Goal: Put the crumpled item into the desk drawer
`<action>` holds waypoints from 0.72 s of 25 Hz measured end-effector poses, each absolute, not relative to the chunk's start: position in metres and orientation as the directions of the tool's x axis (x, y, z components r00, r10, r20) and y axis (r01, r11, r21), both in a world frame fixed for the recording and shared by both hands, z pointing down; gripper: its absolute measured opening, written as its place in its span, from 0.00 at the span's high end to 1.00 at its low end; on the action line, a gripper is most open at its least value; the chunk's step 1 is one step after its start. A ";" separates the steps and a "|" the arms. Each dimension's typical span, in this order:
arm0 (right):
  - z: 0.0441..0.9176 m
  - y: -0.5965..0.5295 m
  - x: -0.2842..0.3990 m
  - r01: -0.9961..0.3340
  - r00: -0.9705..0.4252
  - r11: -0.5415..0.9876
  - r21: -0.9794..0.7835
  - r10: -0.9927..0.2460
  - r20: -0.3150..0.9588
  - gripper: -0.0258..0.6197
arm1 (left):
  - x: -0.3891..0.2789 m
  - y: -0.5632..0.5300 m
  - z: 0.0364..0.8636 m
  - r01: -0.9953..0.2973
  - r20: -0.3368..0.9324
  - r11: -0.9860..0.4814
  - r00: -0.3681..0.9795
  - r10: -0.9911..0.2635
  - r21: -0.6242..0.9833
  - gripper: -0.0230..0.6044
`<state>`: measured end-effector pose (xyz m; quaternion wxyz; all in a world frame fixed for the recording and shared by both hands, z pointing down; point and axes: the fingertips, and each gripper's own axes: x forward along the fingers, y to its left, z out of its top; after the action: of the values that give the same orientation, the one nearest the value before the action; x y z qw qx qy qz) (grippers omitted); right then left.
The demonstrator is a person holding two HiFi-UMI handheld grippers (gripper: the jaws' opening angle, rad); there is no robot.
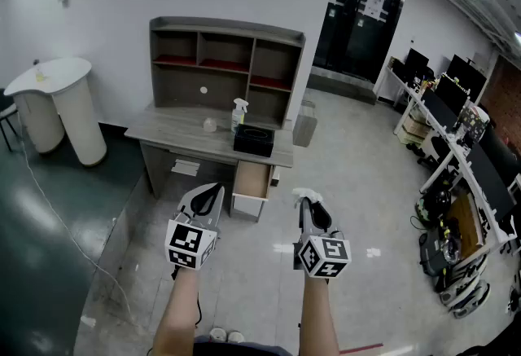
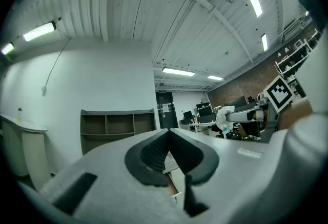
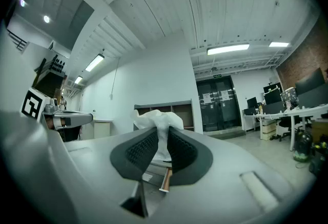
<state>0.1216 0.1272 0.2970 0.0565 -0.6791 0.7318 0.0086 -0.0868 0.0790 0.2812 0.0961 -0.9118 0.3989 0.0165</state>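
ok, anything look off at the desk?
Only the desk drawer, pulled open below the black box. Spray bottle stands upright, nothing spilled. Right gripper is shut on the crumpled white paper.

Grey surface [image 1: 172, 133]: shelf hutch [image 1: 224, 69] along back edge. Spray bottle [image 1: 238, 114] and black box [image 1: 253, 140] toward right end. Small clear object [image 1: 210, 125] mid-surface. Drawer [image 1: 251, 181] open below right front edge.
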 end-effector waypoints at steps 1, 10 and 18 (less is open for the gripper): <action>0.298 0.127 0.121 -0.995 -0.071 0.078 -0.065 -0.993 -0.094 0.86 | -0.087 0.078 0.282 -0.730 -0.106 -0.664 0.682 -0.724 -0.162 0.96; 0.300 0.122 0.121 -0.994 -0.073 0.080 -0.078 -0.993 -0.097 0.86 | -0.089 0.071 0.289 -0.733 -0.092 -0.662 0.678 -0.729 -0.156 0.96; 0.300 0.110 0.124 -0.989 -0.044 0.061 -0.135 -0.991 -0.126 0.85 | -0.097 0.056 0.296 -0.729 -0.084 -0.667 0.682 -0.726 -0.154 0.96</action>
<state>0.1237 0.1097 0.2996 0.0925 -0.6850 0.7226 -0.0055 -0.0975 0.0565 0.2961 0.0877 -0.9129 0.3986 0.0076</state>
